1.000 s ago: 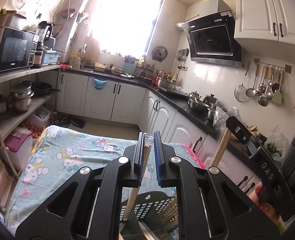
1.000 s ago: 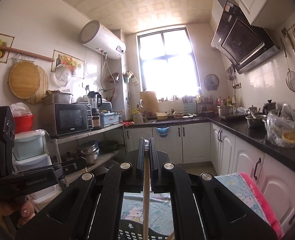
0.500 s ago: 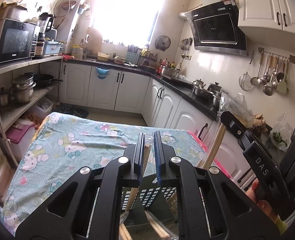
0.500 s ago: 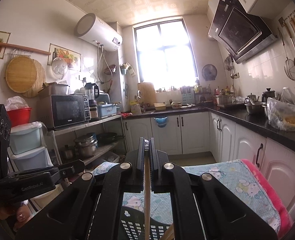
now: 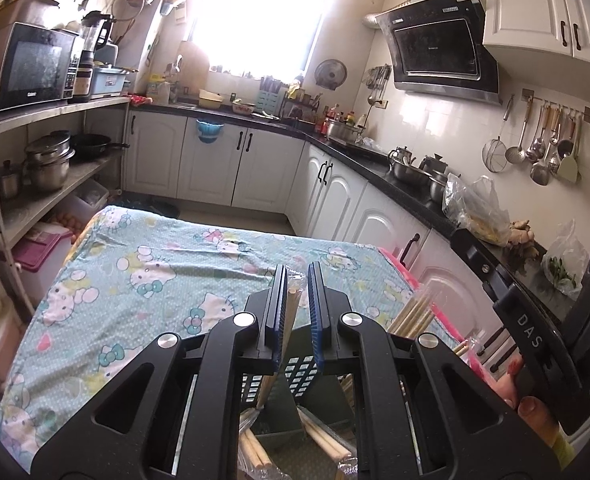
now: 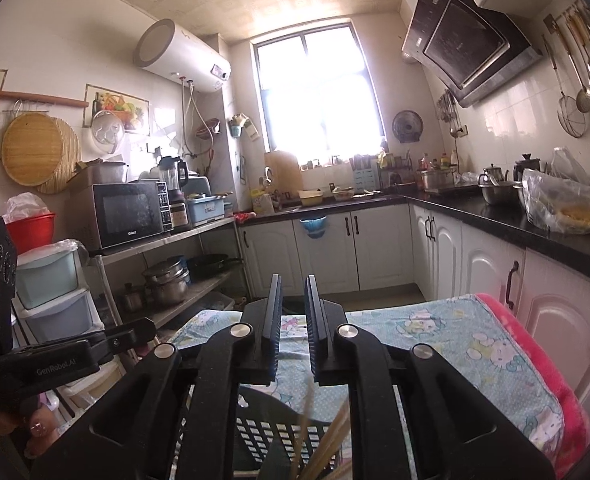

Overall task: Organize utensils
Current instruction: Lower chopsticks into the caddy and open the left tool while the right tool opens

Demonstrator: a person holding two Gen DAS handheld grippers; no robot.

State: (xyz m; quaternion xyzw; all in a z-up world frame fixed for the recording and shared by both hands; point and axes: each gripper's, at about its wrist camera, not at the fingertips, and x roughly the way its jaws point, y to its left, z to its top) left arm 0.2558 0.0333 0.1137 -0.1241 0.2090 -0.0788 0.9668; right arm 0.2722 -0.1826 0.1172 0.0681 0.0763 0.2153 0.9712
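I face a bright window (image 6: 321,92) at the top centre, glare washing out the white walls. White cabinets (image 5: 211,164) under a black counter (image 5: 379,156) wrap the right side. A microwave (image 5: 31,66) sits on an open shelf at upper left. A patterned blue cloth (image 5: 155,272) covers the table in the lower middle.

A microwave (image 5: 35,68) sits on a shelf (image 5: 59,110); a range hood (image 5: 439,54) hangs above the counter (image 5: 375,156).
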